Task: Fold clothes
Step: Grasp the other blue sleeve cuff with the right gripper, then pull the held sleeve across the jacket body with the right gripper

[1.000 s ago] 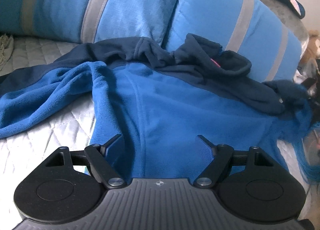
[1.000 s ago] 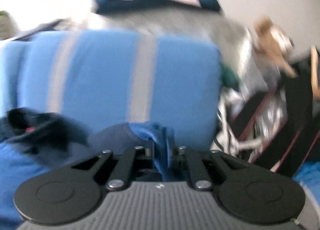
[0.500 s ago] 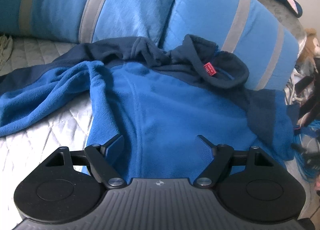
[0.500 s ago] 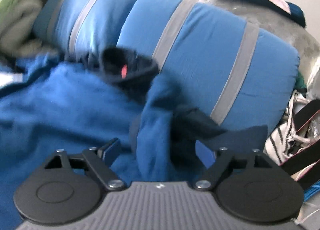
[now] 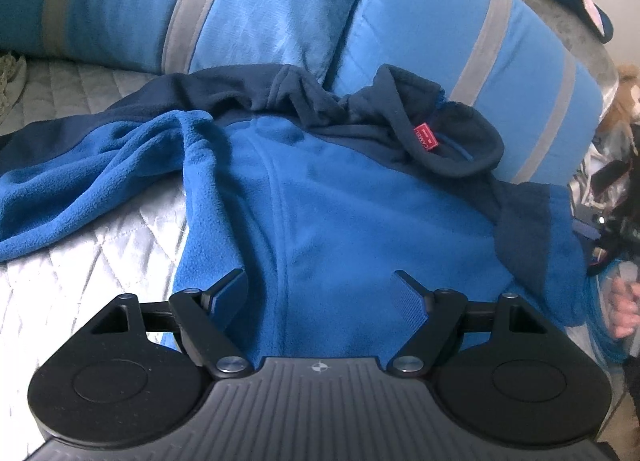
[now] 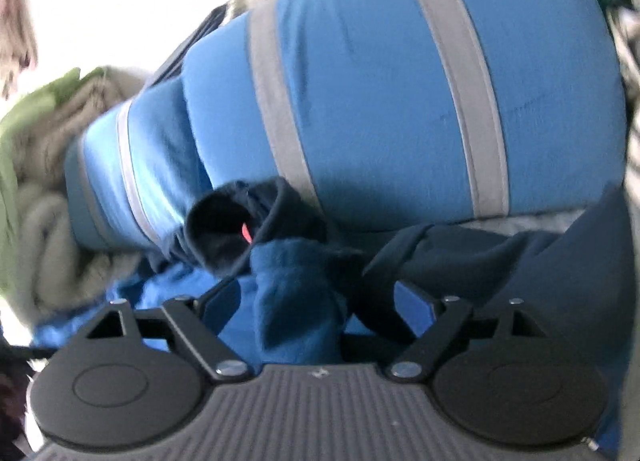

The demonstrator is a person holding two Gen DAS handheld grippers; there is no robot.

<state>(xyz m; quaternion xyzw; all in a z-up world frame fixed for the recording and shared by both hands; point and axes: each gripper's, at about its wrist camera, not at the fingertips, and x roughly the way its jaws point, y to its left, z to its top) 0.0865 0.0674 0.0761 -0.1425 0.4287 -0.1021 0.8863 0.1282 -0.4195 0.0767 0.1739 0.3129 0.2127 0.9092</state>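
One label carries print: a small red woven tag (image 5: 426,135) sewn inside the dark navy collar of the blue fleece jacket (image 5: 340,221); the tag bears pale lettering running along its length, too small and too steeply angled to read; in the right wrist view the same tag (image 6: 247,231) shows only as a blurred red sliver, with no characters resolved; a small round crosshair mark (image 5: 319,367) is printed on the ribbed grey housing of the left gripper; no other text, number or sign is legible.

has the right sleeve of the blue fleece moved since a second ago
Yes. In the left wrist view the fleece sleeve, earlier bunched up beside the striped pillow, now lies flat, spread toward the bed's edge below it.
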